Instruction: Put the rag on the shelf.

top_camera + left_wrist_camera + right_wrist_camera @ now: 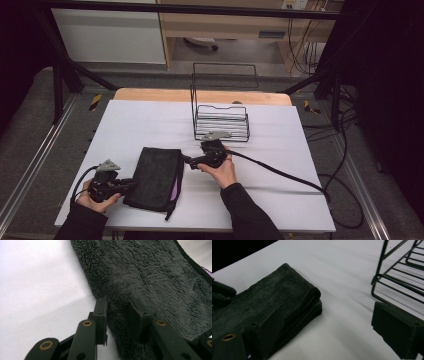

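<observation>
A folded dark grey fleece towel (154, 177) with a purple lining lies on the white table near the front. My left gripper (131, 186) is at its lower left edge. In the left gripper view the jaws (117, 305) straddle the towel's (150, 277) edge: one jaw at the rim, the other on the pile, a narrow gap between them. My right gripper (187, 160) points at the towel's right edge, jaws (327, 315) wide apart with bare table between them and the towel (274, 297) just beyond its left jaw.
A black wire rack (220, 122) stands behind the right hand, and its base bars (402, 272) are close to the right jaw. The right gripper's cable (280, 172) trails off to the right across the table (150, 120). Metal frame legs flank the table.
</observation>
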`<state>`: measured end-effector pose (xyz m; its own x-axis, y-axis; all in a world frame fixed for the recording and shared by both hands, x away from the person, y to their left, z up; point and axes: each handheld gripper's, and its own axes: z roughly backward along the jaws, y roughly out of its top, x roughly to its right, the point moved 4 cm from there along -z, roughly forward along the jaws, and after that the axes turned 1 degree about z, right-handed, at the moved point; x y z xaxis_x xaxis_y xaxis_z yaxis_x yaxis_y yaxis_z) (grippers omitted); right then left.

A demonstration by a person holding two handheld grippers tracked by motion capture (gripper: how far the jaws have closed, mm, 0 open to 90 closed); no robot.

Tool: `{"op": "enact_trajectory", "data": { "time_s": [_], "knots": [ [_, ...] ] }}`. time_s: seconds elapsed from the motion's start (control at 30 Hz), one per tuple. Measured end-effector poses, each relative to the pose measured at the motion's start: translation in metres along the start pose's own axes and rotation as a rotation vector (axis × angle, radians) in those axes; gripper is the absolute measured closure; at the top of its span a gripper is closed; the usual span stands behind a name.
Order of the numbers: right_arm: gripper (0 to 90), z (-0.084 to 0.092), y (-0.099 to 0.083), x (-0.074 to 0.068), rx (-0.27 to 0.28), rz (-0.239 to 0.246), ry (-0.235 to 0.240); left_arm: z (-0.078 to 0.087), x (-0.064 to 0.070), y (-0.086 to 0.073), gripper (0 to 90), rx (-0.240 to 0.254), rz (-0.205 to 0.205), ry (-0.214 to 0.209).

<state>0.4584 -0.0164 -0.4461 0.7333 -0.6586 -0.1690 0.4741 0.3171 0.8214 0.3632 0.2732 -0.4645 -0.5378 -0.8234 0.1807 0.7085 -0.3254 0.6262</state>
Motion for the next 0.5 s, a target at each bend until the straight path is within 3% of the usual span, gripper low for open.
{"op": "enact_trajectory", "data": {
  "time_s": [0.3, 0.5],
  "knots": [
    [25.6, -0.042, 0.0, -0.007, -0.054, 0.012, 0.015, -0.003, 0.002, -0.001, 72.1, -0.017, 0.008, -0.008],
    [43.1, -0.061, -0.003, -0.01, -0.088, 0.002, 0.042, -0.004, 0.005, -0.001, 75.9, -0.025, 0.005, -0.006]
  ]
}}
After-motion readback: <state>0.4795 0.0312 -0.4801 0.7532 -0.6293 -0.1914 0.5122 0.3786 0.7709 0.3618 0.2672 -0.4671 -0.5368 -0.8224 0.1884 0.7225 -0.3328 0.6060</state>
